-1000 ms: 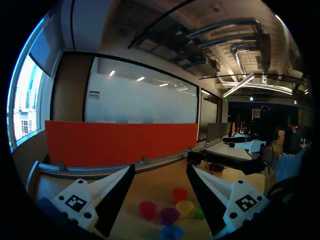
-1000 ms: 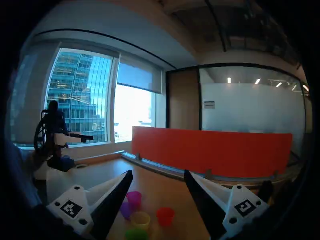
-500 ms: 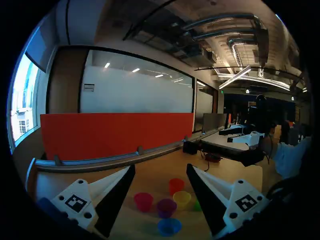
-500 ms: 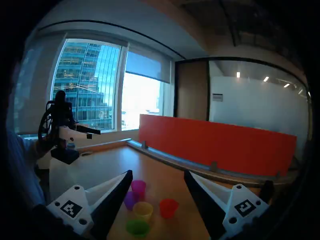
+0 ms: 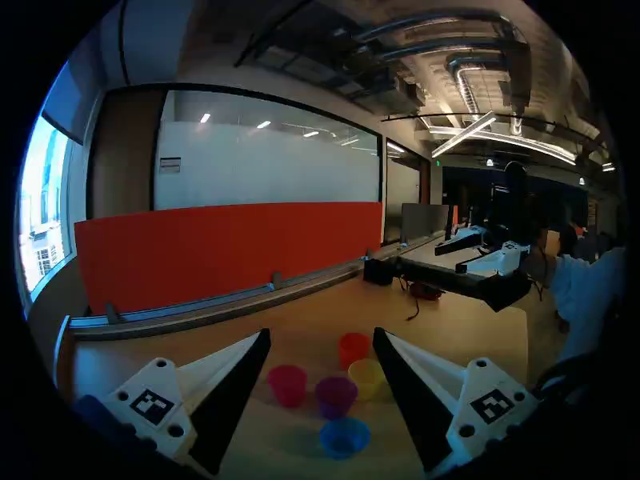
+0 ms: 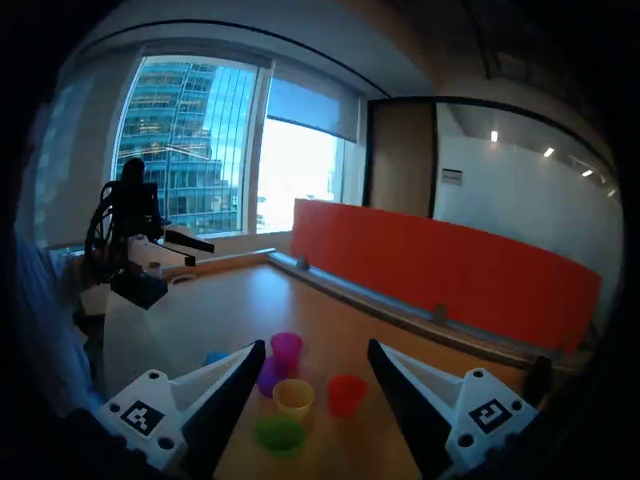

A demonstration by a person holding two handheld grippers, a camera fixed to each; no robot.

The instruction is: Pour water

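- Left gripper: fingers spread wide, nothing between them, held above the tabletop.
- Left gripper view, cups upright in a tight cluster on the tabletop just beyond the fingertips: pink cup at left, purple cup just beside it, blue cup nearest the camera, red cup farthest, yellow cup close to the right-hand finger.
- Cannot tell whether any cups touch, or what is in them.
- Right gripper: fingers likewise wide apart, gripping nothing.
- Right gripper view, same cluster between the fingers: pink cup at the back, purple cup partly behind the left-hand finger, yellow cup and red cup side by side, green cup nearest. Blue cup peeks past the left-hand finger.
- Red partition runs along the tabletop's far edge; window to its left.
- Left gripper view: a pale sleeve at far right.
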